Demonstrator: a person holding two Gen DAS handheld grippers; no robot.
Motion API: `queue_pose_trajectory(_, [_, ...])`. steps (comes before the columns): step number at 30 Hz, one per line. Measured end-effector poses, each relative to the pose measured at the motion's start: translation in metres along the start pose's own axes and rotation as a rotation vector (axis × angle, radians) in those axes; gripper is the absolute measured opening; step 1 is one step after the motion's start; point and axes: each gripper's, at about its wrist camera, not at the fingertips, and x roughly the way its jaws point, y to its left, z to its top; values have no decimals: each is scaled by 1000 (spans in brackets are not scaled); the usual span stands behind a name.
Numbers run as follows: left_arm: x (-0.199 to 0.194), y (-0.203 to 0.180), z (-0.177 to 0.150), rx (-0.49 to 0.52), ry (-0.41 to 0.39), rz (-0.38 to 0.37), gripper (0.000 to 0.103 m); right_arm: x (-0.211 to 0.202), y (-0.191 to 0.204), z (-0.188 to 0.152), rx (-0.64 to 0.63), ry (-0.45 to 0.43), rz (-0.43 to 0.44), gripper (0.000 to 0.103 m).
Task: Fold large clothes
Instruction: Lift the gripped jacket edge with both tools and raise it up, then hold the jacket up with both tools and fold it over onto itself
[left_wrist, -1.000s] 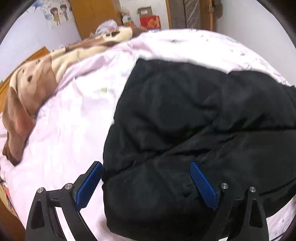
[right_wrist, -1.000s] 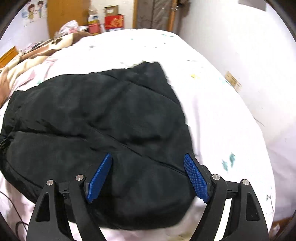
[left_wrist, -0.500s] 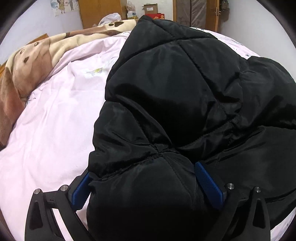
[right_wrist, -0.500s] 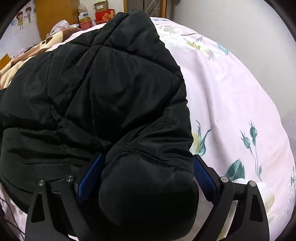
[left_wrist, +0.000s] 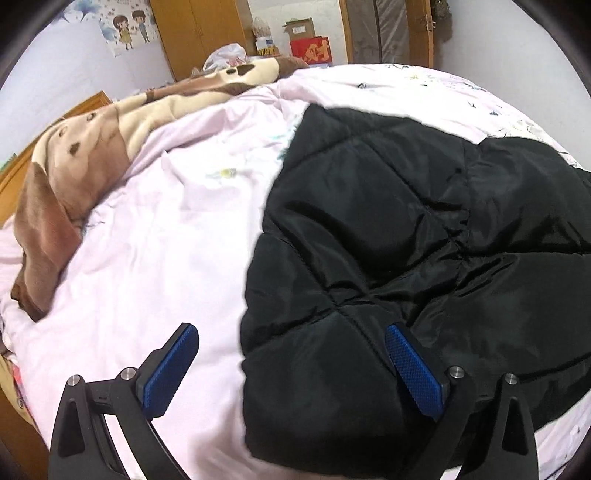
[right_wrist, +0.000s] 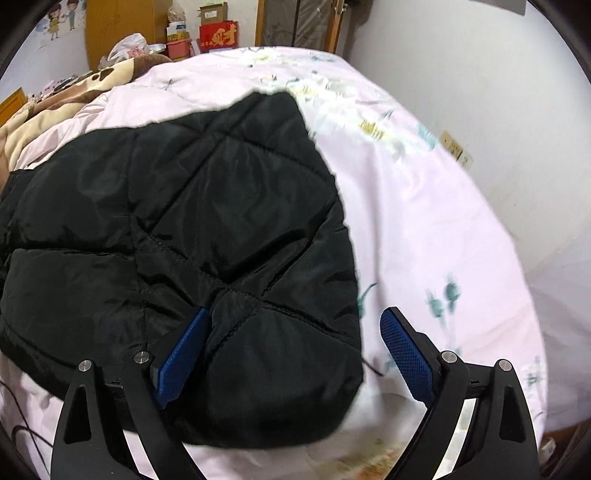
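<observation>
On the pink floral bedspread (left_wrist: 155, 236) lies one black quilted jacket (left_wrist: 388, 236), folded into a thick bundle whose long axis I read as running across me from left to right, its near edge bulging toward both cameras. I have one jacket, two grippers, and no second garment in view

Left gripper (left_wrist: 291, 373): jaws spread wide, nothing pinched. Its right pad (left_wrist: 413, 373) sits over the black fabric, its left pad (left_wrist: 170, 373) over bare bedspread, so the jacket's left edge falls between the pads, with the bulk of the bundle lying ahead and to the right of this gripper

Right gripper (right_wrist: 295, 358): jaws likewise spread, empty. The mirror case: its left pad (right_wrist: 183, 358) is against or just over the jacket, I cannot tell which, and its right pad (right_wrist: 406, 358) is over bedspread. The jacket's right edge (right_wrist: 351, 258) runs between them, with the bulk ahead and to the left

Judgement: each hand is nearest its own end of the bundle, neither is favoured, and any next fold or tidy-up would be taken at those two near corners

Further out: one brown and cream animal-print blanket (left_wrist: 74, 173) bunched on the far left of the bed, well apart from the jacket; one red box (right_wrist: 218, 35) and cardboard cartons by the wooden wardrobe (left_wrist: 199, 33) beyond the bed; plain wall on the right
</observation>
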Motion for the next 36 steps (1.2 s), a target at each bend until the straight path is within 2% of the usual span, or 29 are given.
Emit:
queue_pose_trajectory(8, [-21, 19, 12, 24, -36, 12, 103, -25, -21, 8, 10, -39, 7, 93])
queue_pose_trajectory(9, [-24, 18, 11, 16, -32, -13, 103, -24, -27, 10, 16, -40, 23, 93])
queue_pose_trajectory(12, [-18, 27, 13, -30, 34, -164, 103, -18, -39, 14, 30, -19, 89, 93])
queue_pose_trajectory(16, [4, 27, 21, -5, 114, -255, 102, -2, -45, 18, 30, 29, 188, 93])
queue_pose_trajectory(21, [36, 34, 34, -58, 207, -403, 102, 23, -49, 20, 42, 75, 277, 93])
queue_pose_trajectory(23, [50, 32, 35, -72, 242, -429, 102, 33, -50, 24, 43, 87, 312, 93])
queue_pose_trajectory(30, [86, 19, 40, -31, 332, -525, 103, 75, -54, 38, 58, 169, 463, 93])
queue_pose_trajectory(36, [107, 14, 39, -38, 380, -574, 103, 104, -49, 44, 43, 227, 573, 94])
